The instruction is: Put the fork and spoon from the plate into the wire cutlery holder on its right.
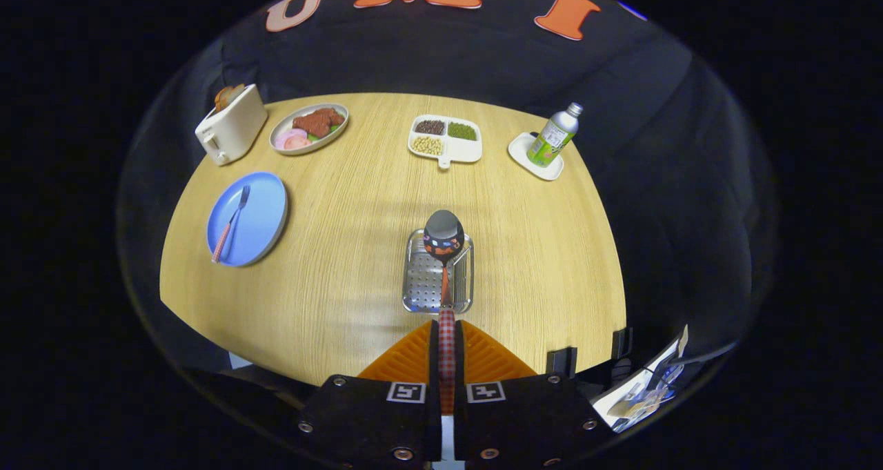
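The gripper (447, 359) has both fingers clamped on the checked handle of the spoon (443, 239), whose bowl points to 12 o'clock and appears to hang above the perforated metal cutlery holder (422, 287) just ahead of the fingers. At about 10 o'clock from the holder, the fork (231, 223) lies on the blue plate (265, 211).
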Available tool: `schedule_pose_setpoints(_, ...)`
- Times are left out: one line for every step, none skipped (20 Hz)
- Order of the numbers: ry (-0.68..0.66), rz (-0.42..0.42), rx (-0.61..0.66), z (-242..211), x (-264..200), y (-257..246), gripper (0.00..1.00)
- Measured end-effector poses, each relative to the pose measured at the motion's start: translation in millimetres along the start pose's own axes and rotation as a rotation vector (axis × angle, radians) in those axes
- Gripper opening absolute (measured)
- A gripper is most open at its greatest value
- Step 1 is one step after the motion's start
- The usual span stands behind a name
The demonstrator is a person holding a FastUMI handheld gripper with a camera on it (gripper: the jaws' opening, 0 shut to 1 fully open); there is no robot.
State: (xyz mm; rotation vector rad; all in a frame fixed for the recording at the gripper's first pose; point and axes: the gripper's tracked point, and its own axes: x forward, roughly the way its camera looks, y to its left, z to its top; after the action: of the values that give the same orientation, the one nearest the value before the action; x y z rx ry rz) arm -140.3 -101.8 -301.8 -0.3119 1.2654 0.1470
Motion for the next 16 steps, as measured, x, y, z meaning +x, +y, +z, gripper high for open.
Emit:
schedule_pose_setpoints(0.019, 0.009, -0.024, -2, 4, -1, 0.07)
schedule_pose_setpoints(0.044, 0.015, -0.045, -5, 7, -2, 0.08)
schedule_pose_setpoints(0.069, 0.022, -0.061, -9, 10, -4, 0.08)
schedule_pose_setpoints(0.099, 0.030, -0.071, -12, 13, -5, 0.08)
schedule_pose_setpoints(0.129, 0.040, -0.079, -15, 16, -6, 0.08)
schedule_pose_setpoints(0.151, 0.045, -0.082, -16, 19, -7, 0.08)
schedule_pose_setpoints(0.168, 0.052, -0.089, -15, 20, -9, 0.09)
schedule_pose_setpoints(0.179, 0.063, -0.096, -13, 24, -9, 0.08)
schedule_pose_setpoints(0.194, 0.075, -0.105, -12, 27, -9, 0.09)
schedule_pose_setpoints(0.214, 0.089, -0.112, -11, 30, -8, 0.09)
schedule_pose_setpoints(0.230, 0.100, -0.112, -9, 33, -7, 0.09)
schedule_pose_setpoints(0.246, 0.115, -0.109, -7, 35, -5, 0.10)
schedule_pose_setpoints(0.263, 0.131, -0.101, -8, 36, -5, 0.10)
schedule_pose_setpoints(0.276, 0.146, -0.089, -6, 39, -4, 0.10)
schedule_pose_setpoints(0.292, 0.157, -0.081, -5, 42, -4, 0.10)
schedule_pose_setpoints(0.305, 0.174, -0.075, -3, 45, -3, 0.10)
